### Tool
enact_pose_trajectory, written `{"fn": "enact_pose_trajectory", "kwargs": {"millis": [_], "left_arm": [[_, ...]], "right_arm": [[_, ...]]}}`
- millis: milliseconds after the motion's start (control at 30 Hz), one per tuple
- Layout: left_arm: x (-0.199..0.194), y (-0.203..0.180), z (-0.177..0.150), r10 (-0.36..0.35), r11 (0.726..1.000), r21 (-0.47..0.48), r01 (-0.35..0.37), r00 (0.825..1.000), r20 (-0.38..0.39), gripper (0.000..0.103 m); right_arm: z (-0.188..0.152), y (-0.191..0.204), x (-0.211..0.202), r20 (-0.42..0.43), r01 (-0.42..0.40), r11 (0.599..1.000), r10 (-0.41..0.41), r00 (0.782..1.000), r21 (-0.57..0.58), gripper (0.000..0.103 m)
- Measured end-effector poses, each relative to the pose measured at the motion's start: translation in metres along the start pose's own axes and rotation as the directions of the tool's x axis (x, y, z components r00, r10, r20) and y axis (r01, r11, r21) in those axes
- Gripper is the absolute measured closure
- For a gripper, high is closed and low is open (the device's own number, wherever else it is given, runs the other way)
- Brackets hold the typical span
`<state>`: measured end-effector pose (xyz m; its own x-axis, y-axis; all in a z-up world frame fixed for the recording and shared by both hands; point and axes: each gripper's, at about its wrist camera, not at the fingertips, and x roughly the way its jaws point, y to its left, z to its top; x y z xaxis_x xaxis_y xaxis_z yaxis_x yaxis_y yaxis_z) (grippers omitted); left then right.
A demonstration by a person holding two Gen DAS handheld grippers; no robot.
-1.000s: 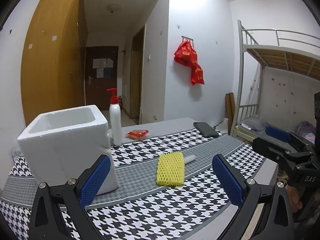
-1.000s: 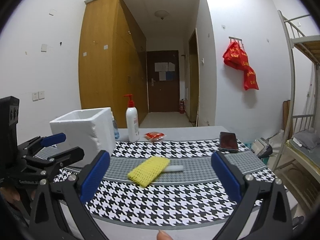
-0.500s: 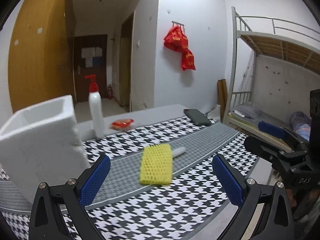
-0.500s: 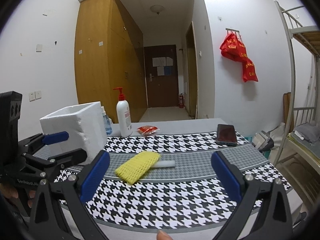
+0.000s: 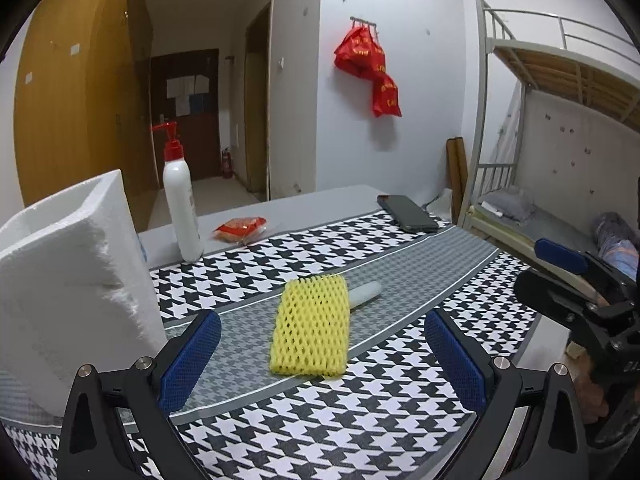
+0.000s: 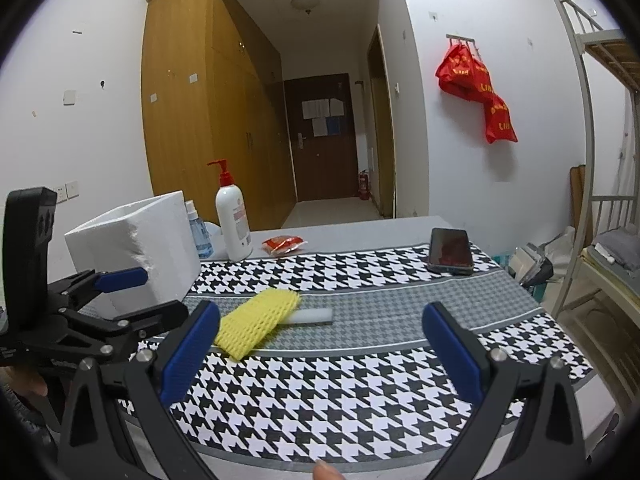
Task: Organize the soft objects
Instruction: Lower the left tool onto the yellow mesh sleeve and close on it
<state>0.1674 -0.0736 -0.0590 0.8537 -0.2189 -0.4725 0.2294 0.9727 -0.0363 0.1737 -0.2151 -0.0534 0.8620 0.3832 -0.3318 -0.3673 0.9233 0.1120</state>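
Note:
A yellow foam net sleeve (image 5: 310, 325) (image 6: 256, 322) lies flat on the houndstooth cloth, with a white foam piece (image 5: 364, 293) (image 6: 311, 315) sticking out from under its far end. My left gripper (image 5: 320, 354) is open, hovering just short of the sleeve, which sits between its blue pads. Open too, my right gripper (image 6: 320, 346) hangs over the front of the table, to the right of the sleeve. A white styrofoam box (image 5: 68, 292) (image 6: 138, 246) stands open-topped at the left.
A white pump bottle (image 5: 180, 196) (image 6: 233, 220), a small blue spray bottle (image 6: 197, 232) and a red snack packet (image 5: 239, 227) (image 6: 285, 243) stand behind the cloth. A dark phone (image 5: 407, 213) (image 6: 450, 250) lies at the far right. A metal bunk bed (image 5: 560, 128) flanks the table's right.
The left gripper has moved forward and lower toward the yellow sleeve, which now looks larger between its pads. The right gripper has drifted slightly; both stay open.

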Motion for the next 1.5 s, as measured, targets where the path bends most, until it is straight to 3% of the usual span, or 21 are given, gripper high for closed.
{"fn": "enact_pose_trajectory", "kwargs": {"millis": [500, 833, 1200, 1500], "left_arm": [[0.042, -0.001, 0.002, 0.038, 0.999, 0.005, -0.038, 0.993, -0.111, 0.001], [0.069, -0.001, 0.005, 0.026, 0.999, 0.026, -0.021, 0.982, -0.185, 0.003], [0.083, 0.005, 0.001, 0.014, 1.000, 0.006, -0.013, 0.975, -0.224, 0.019], [0.098, 0.009, -0.007, 0.014, 1.000, 0.002, -0.014, 0.953, -0.302, 0.043]], "right_arm": [[-0.004, -0.013, 0.023, -0.057, -0.026, 1.000, 0.026, 0.998, 0.013, 0.001], [-0.004, -0.014, 0.038, -0.106, -0.044, 0.999, 0.046, 0.993, 0.023, 0.001], [-0.004, -0.016, 0.048, -0.157, -0.037, 0.999, 0.038, 0.987, 0.007, 0.001], [-0.002, -0.009, 0.056, -0.187, -0.056, 0.998, 0.052, 0.981, -0.018, 0.001]]}}
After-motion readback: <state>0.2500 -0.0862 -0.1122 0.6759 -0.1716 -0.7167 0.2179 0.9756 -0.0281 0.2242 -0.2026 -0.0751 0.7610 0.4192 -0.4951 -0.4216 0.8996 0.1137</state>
